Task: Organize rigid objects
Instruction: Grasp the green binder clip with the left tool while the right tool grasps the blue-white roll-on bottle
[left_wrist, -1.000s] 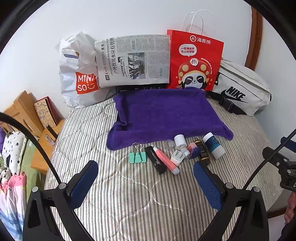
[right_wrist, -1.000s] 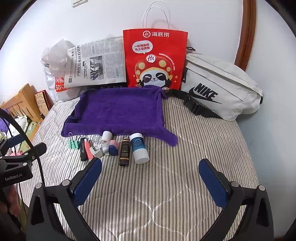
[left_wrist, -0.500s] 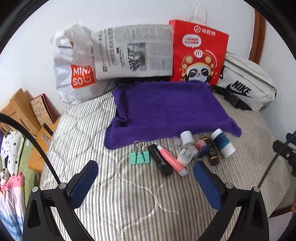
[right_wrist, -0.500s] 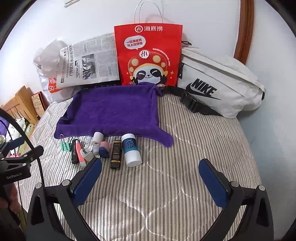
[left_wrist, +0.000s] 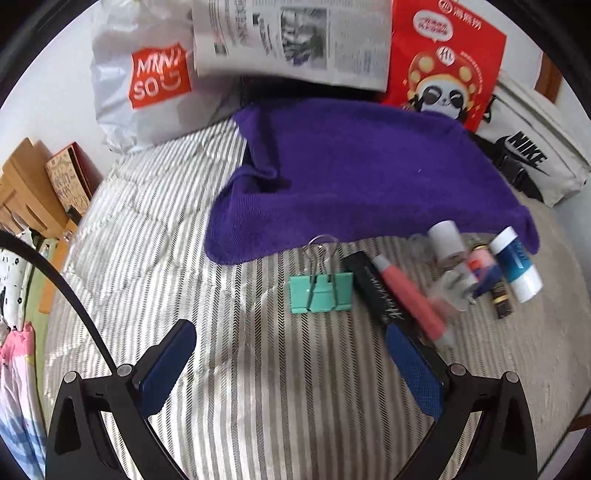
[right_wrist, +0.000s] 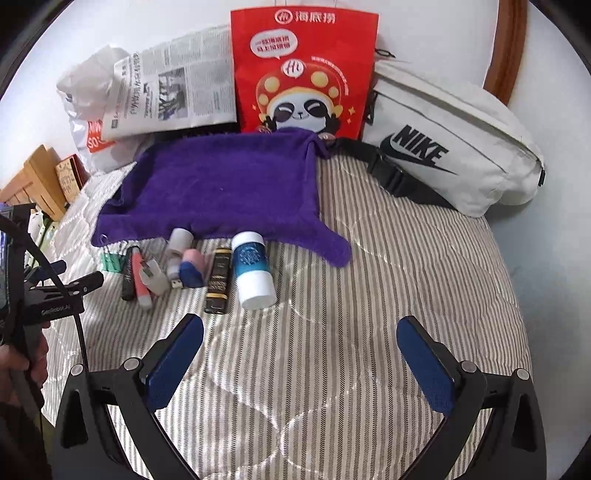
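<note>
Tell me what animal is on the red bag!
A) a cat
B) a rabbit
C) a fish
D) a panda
D: the red bag standing behind the purple towel has a cartoon panda with black eye patches and a spotted red hat printed on its front.

The bedcover (right_wrist: 369, 295) is quilted striped cloth, matt, and the purple towel (right_wrist: 221, 192) on it is thick, fuzzy cloth. The green binder clip (left_wrist: 320, 293) looks painted with bare wire handles, and the blue-and-white bottle (right_wrist: 253, 269) looks like smooth plastic. At the far edge stand a glossy red paper bag (right_wrist: 303, 70), a matt newspaper (right_wrist: 177, 96), a crinkled white plastic bag (left_wrist: 144, 85) and a white woven cloth pouch (right_wrist: 454, 147).
</note>
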